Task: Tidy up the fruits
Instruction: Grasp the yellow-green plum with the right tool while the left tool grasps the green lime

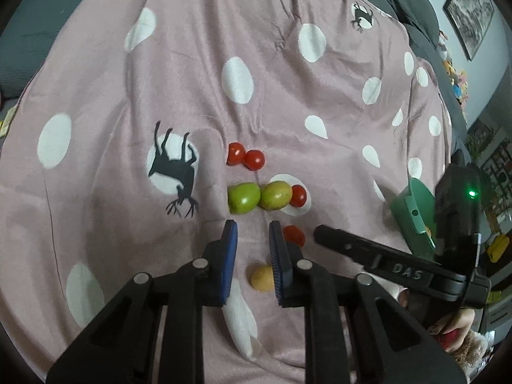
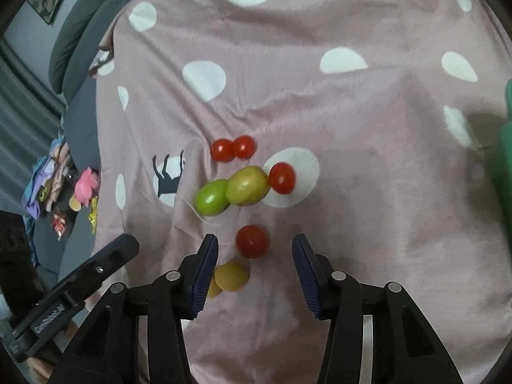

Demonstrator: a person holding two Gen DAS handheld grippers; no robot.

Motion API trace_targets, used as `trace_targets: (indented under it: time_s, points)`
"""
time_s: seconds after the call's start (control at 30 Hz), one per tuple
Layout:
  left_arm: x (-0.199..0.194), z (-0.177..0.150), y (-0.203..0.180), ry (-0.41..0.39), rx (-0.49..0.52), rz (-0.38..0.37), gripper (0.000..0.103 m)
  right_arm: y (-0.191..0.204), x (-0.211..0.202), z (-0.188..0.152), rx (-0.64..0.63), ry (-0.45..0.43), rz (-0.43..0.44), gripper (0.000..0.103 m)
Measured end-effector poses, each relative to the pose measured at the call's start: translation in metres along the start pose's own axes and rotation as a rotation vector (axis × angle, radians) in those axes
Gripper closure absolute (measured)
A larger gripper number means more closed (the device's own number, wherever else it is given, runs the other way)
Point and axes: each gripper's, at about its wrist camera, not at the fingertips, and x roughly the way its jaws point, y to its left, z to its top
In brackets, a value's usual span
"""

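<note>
Four red tomatoes (image 2: 252, 241), two green fruits (image 2: 212, 197), two yellow fruits (image 2: 231, 276)

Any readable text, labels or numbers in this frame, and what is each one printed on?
"DAS": raised letters on the black handle of the right tongs, seen from the left wrist view.
Raised lettering on the left tongs' handle, in the right wrist view: too blurred to read.
Nothing else readable.

Home, prob. bedroom/living rm: pink polka-dot bedsheet (image 1: 198, 64), grey cushions (image 2: 80, 32), framed pics (image 1: 470, 12) hung on wall.
</note>
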Motion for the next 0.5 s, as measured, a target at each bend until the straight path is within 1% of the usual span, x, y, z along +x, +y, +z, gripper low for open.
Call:
trace_targets:
  time_s: [0.03,0.1,0.13,0.2,0.23,0.3,0.37,0.4,0.5]
  points:
    - [0.002,0.008,-0.001,0.009,0.009,-0.011,0.085,0.000,0.002,0.003,0.016,0.012,0.014,0.052]
    - [0.008,0.021,-0.002,0.029,0.028,-0.031,0.085,-0.003,0.009,0.013,0.103,0.039,0.062,0.052]
    - [0.014,0.028,-0.003,0.041,0.045,-0.018,0.083,-0.004,0.012,0.017,0.136,0.047,0.072,0.052]
    - [0.026,0.039,-0.008,0.044,0.092,0.045,0.083,-0.007,0.022,0.030,0.229,0.071,0.072,0.052]
    - [0.033,0.043,-0.010,0.046,0.118,0.048,0.083,-0.008,0.026,0.034,0.263,0.079,0.068,0.052]
    - [0.047,0.046,-0.009,0.075,0.128,0.023,0.083,-0.009,0.034,0.040,0.309,0.092,0.067,0.052]
    - [0.059,0.046,-0.005,0.100,0.134,0.005,0.083,-0.006,0.041,0.046,0.320,0.093,0.042,0.052]
    - [0.065,0.045,-0.004,0.113,0.142,0.006,0.083,-0.004,0.046,0.049,0.312,0.093,0.001,0.052]
    - [0.075,0.045,-0.004,0.136,0.157,0.001,0.083,0.004,0.058,0.055,0.292,0.109,-0.053,0.052]
